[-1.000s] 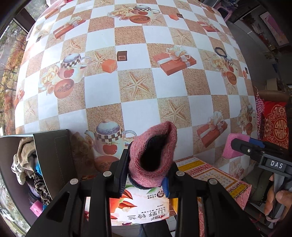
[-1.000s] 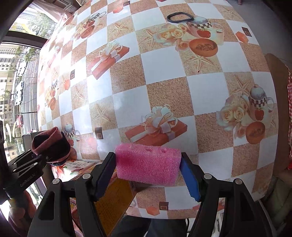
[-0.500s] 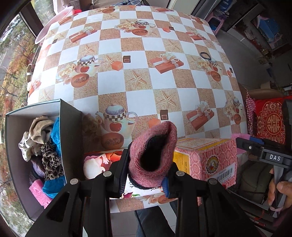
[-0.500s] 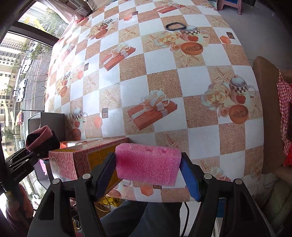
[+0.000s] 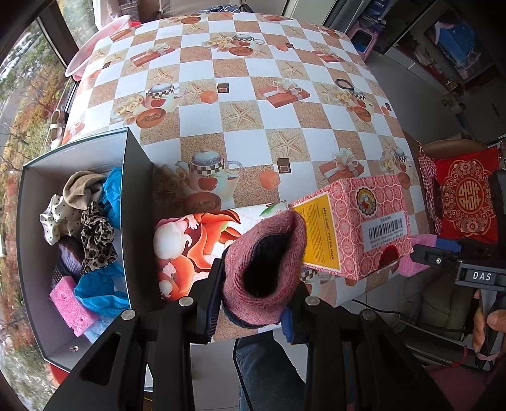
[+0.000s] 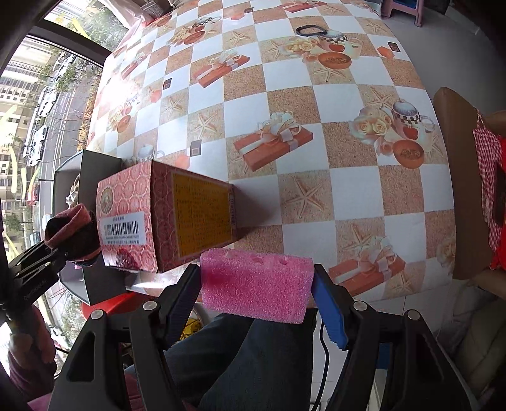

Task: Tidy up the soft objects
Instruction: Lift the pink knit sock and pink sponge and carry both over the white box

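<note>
My left gripper (image 5: 253, 297) is shut on a pink knitted sock (image 5: 264, 268), held above the table's near edge. It also shows in the right wrist view (image 6: 71, 237). My right gripper (image 6: 257, 284) is shut on a pink sponge (image 6: 256, 284), held off the near edge of the table. A dark open box (image 5: 34, 259) at the left holds several soft items: scrunchies, blue cloth and another pink sponge (image 5: 71, 306).
A pink patterned carton (image 5: 357, 227) lies at the near table edge, also in the right wrist view (image 6: 164, 218), beside a white-and-orange carton (image 5: 196, 246). A black hair tie (image 6: 311, 30) lies far on the checkered tablecloth (image 5: 253, 139). A red cushion (image 5: 465, 202) sits right.
Both grippers have pulled back and up from the table with their objects still held. The open box and the two cartons have come fully into view.
</note>
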Available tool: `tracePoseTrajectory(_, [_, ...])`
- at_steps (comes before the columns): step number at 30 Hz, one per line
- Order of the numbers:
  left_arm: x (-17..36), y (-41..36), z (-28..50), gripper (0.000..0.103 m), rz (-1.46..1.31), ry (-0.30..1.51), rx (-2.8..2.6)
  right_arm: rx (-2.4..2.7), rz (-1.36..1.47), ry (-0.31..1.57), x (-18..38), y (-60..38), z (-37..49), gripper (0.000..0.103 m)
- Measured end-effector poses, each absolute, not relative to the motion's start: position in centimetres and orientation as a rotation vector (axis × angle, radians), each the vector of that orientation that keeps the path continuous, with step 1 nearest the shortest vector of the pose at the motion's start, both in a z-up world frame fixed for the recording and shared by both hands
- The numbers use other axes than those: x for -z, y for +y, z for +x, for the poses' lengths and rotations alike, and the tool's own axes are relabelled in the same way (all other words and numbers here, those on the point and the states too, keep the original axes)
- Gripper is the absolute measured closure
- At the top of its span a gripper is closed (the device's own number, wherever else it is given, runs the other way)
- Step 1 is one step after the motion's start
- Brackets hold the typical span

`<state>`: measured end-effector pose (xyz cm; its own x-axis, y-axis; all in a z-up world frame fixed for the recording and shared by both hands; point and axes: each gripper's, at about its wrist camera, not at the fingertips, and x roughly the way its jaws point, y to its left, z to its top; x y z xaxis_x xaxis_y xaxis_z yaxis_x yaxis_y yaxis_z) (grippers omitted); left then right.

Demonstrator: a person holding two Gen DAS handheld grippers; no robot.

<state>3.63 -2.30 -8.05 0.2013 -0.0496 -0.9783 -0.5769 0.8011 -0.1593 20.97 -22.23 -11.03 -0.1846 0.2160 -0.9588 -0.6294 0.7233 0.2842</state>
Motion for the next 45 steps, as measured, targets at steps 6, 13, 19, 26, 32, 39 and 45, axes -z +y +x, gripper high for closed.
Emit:
tracePoseTrajectory(6, [7.8, -2.5, 2.3, 0.069, -0.583, 1.310, -0.408, -0.856, -0.399, 1.596, 10.5, -21.2, 18.0, 0.032])
tracePoseTrajectory(13, [6.2, -1.3, 0.6, 0.069, -0.592, 1.249, -0.466, -1.017, -0.515, 1.593, 9.6, -17.8, 14.1, 0.032])
tracePoseTrajectory(19, [5.8, 0.2, -2.3, 0.069, -0.650, 1.211, -0.545, -1.146, -0.601, 1.572, 8.4, -14.3, 11.0, 0.032])
tracePoseTrajectory(26, [5.3, 2.0, -6.4, 0.069, -0.745, 1.149, -0.664, -1.272, -0.717, 1.510, 6.8, -10.0, 7.8, 0.032])
tracePoseTrajectory(32, [4.9, 3.3, -10.0, 0.069, -0.812, 1.090, -0.786, -1.354, -0.793, 1.443, 5.4, -6.6, 5.7, 0.032])
tracePoseTrajectory(39, [5.2, 4.0, -14.0, 0.069, -0.896, 1.051, -0.905, -1.435, -0.849, 1.371, 4.1, -2.7, 3.3, 0.032])
tracePoseTrajectory(45, [5.5, 4.1, -16.2, 0.069, -0.940, 1.036, -0.977, -1.491, -0.894, 1.340, 3.9, -0.3, 1.1, 0.032])
